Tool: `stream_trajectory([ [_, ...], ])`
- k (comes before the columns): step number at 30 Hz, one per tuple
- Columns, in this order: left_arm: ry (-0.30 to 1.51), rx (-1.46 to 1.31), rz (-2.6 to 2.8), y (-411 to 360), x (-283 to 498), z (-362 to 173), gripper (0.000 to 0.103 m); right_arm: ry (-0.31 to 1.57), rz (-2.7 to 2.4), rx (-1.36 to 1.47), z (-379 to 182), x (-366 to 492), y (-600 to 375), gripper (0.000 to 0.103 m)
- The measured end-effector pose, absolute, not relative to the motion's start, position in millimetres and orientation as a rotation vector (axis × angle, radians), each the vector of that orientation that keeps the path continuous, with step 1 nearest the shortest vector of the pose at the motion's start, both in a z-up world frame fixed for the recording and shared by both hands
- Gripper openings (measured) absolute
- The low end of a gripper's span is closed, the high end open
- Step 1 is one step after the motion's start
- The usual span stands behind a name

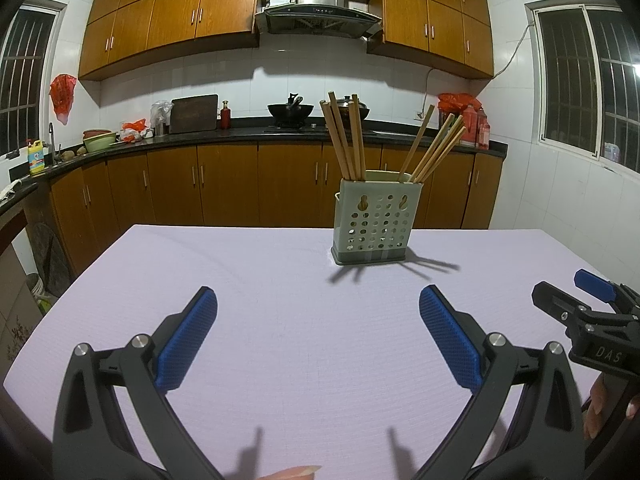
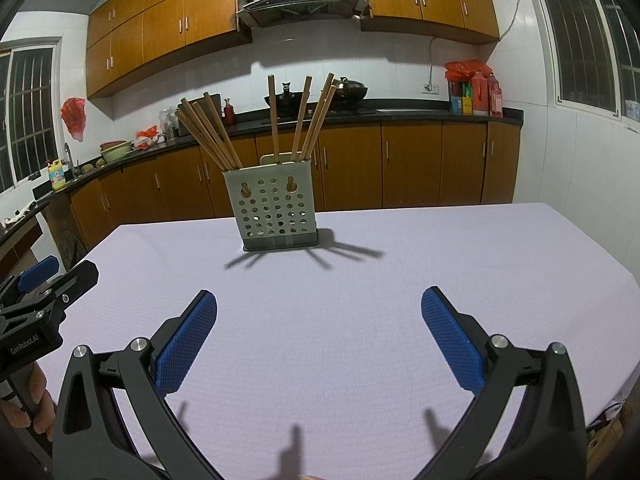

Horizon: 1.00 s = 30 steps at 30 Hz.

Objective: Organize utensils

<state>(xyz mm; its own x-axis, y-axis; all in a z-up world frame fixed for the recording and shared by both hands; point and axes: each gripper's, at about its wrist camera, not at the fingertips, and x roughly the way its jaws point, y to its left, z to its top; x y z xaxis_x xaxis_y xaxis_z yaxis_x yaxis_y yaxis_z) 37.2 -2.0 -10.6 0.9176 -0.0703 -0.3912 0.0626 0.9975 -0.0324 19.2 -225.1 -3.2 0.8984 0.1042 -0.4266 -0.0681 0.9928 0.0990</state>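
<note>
A pale green perforated utensil holder [image 1: 375, 220] stands upright toward the far side of the lilac table [image 1: 280, 320]; it also shows in the right wrist view [image 2: 276, 210]. Several wooden chopsticks [image 1: 346, 140] stand in it in two bunches, one leaning left and one leaning right [image 2: 304, 114]. My left gripper [image 1: 318, 300] is open and empty, low over the table, well short of the holder. My right gripper [image 2: 319, 302] is open and empty too, beside it, and shows at the right edge of the left wrist view [image 1: 592, 300].
The table's far edge lies just behind the holder. Beyond it runs a dark kitchen counter [image 1: 240, 134] with a wok [image 1: 290, 111], bottles and bowls above wooden cabinets. The left gripper shows at the left edge of the right wrist view [image 2: 44, 292].
</note>
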Motion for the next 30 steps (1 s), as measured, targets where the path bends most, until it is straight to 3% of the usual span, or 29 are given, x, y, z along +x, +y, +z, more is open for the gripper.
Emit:
stream_trajectory([
  [30, 0.409, -0.020, -0.057, 2.2, 36.3, -16.5, 0.099, 0.449, 0.087, 0.089, -4.1, 17.8, -224.2, 0.101],
])
